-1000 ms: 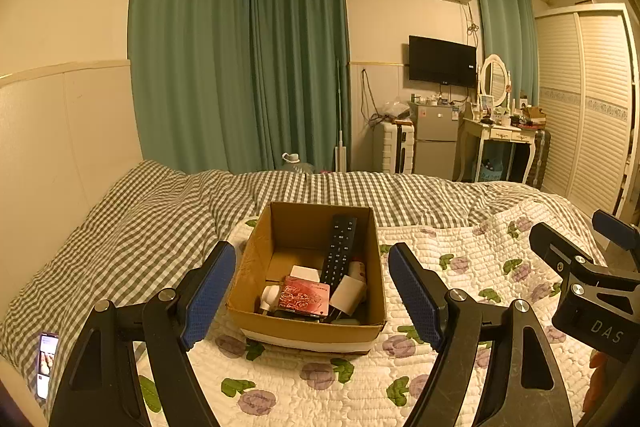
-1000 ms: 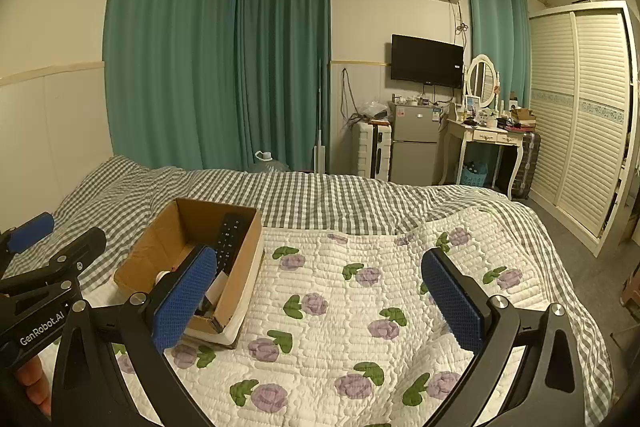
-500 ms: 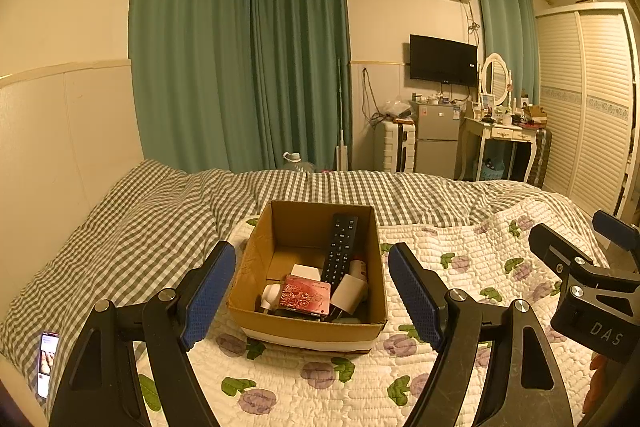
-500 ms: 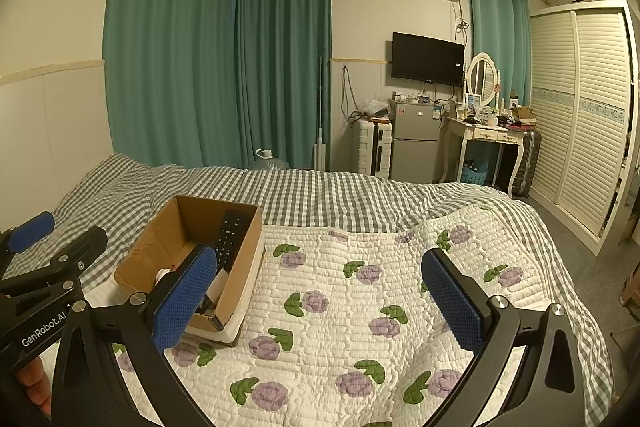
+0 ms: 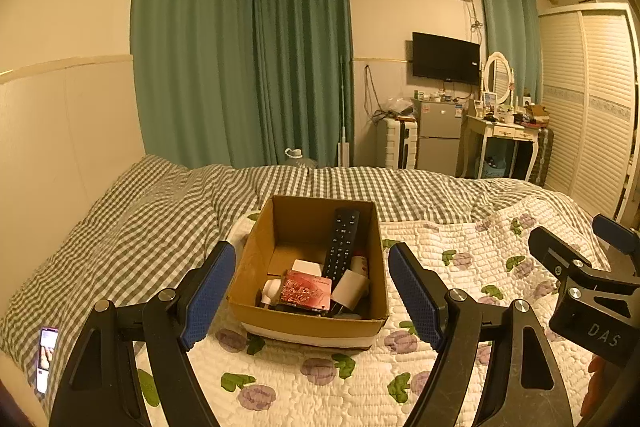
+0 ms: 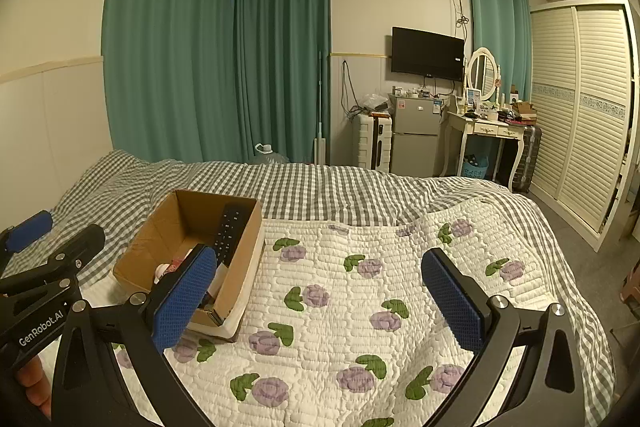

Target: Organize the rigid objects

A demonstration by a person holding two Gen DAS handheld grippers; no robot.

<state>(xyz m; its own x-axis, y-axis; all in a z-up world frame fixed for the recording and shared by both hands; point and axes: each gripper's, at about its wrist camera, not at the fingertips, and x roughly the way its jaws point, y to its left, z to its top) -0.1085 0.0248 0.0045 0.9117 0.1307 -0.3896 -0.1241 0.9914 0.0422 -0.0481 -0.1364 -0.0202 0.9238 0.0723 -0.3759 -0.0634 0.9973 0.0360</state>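
Observation:
An open cardboard box sits on the flowered quilt. In it lie a black remote, a red patterned card and white items. My left gripper is open and empty, held in front of the box. My right gripper is open and empty over the quilt, to the right of the box. The remote shows there too. Each gripper shows at the edge of the other's view.
A phone lies on the checked blanket at the far left. Beyond the bed stand green curtains, a small fridge, a dressing table and a slatted wardrobe.

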